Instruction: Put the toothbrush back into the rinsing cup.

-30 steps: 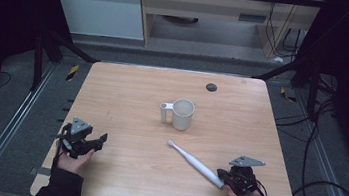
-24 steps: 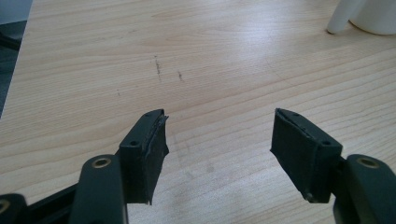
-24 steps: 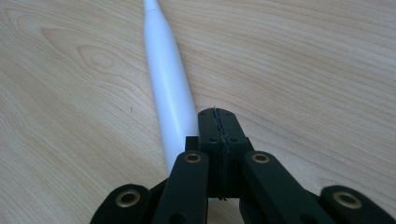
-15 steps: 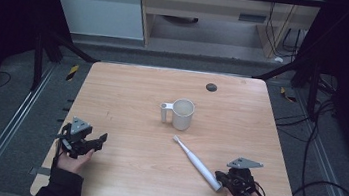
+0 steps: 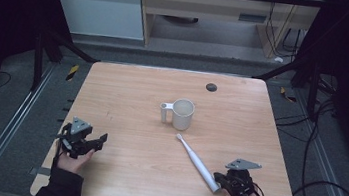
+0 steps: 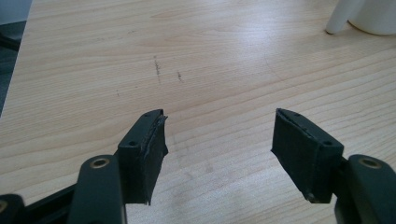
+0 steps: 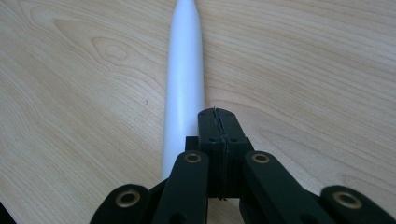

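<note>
Left gripper resting left of the mug, jaws gaping wide over bare table. Toothbrush lying white and slim below the mug, head pointing toward it. Right gripper pressing shut beside the handle, gripping nothing, seen clearest in its own view.

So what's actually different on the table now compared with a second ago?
The white electric toothbrush slid a little toward the right, pushed along by the right gripper, whose closed jaws lie beside its handle, not around it. The mug and the open left gripper stayed put.
</note>
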Tool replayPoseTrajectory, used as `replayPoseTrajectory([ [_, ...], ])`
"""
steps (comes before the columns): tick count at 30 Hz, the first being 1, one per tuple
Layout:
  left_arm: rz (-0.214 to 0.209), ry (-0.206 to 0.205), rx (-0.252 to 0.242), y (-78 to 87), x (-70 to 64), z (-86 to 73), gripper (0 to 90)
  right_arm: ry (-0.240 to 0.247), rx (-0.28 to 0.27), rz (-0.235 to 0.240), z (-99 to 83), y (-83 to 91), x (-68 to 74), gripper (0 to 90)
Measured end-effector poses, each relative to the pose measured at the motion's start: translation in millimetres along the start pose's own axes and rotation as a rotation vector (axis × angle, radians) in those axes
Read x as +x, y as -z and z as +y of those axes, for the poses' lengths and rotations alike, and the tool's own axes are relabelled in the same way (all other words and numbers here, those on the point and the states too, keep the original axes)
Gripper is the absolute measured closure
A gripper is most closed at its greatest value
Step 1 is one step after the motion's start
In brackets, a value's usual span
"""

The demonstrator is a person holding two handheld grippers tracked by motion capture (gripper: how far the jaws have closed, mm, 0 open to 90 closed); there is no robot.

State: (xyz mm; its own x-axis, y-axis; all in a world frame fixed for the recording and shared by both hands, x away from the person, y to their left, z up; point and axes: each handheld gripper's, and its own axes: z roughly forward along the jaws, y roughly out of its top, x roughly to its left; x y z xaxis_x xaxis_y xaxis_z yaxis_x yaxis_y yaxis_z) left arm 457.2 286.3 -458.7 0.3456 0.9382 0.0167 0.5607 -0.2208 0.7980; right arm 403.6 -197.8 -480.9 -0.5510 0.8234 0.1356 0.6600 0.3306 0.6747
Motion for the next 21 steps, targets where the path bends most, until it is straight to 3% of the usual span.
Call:
replayPoseTrajectory([
  [5, -0.001, 0.0, 0.002, -0.4, 0.1, 0.1, 33.7, -0.001, -0.011, -0.008, 0.7, 1.5, -1.4, 90.0],
  [16, -0.001, 0.001, 0.004, -2.2, -1.6, 0.9, 33.3, -0.019, -0.076, -0.105, 15.5, 15.2, -13.0, 83.0],
  [21, -0.002, 0.0, 0.009, -3.1, -1.6, 1.0, 33.0, -0.026, -0.091, -0.129, 21.3, 19.2, -15.9, 79.0],
])
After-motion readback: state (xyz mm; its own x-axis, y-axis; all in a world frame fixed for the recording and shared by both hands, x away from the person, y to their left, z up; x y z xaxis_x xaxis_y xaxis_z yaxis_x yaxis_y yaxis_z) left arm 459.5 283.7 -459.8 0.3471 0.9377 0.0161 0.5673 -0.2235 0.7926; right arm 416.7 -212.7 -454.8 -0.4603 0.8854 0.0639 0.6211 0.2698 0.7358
